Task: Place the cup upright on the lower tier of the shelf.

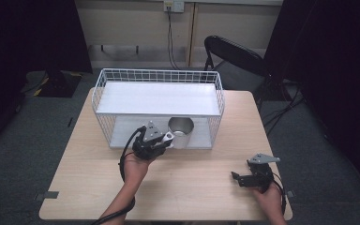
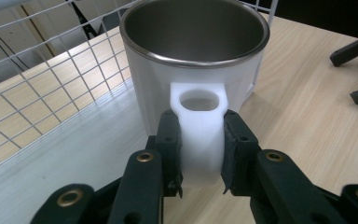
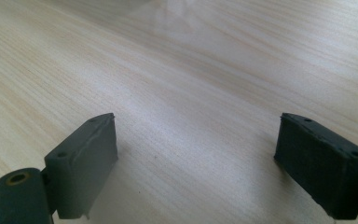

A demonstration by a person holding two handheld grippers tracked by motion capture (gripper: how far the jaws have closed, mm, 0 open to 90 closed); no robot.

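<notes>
Pads of the left hand-held gripper (image 2: 200, 154) clamp both sides of the white handle (image 2: 199, 135) of a steel-lined white mug (image 2: 193, 60). Mug stands upright on the lower white shelf (image 1: 122, 136) of the wire basket rack (image 1: 157, 77), at its open front, near the middle of the desk (image 1: 192, 183). Right hand-held gripper (image 3: 196, 154) rests near the desk's front right corner, jaws wide apart with bare wood between them.

Overhead table (image 1: 192, 187) view, two close gripper-mounted views
</notes>
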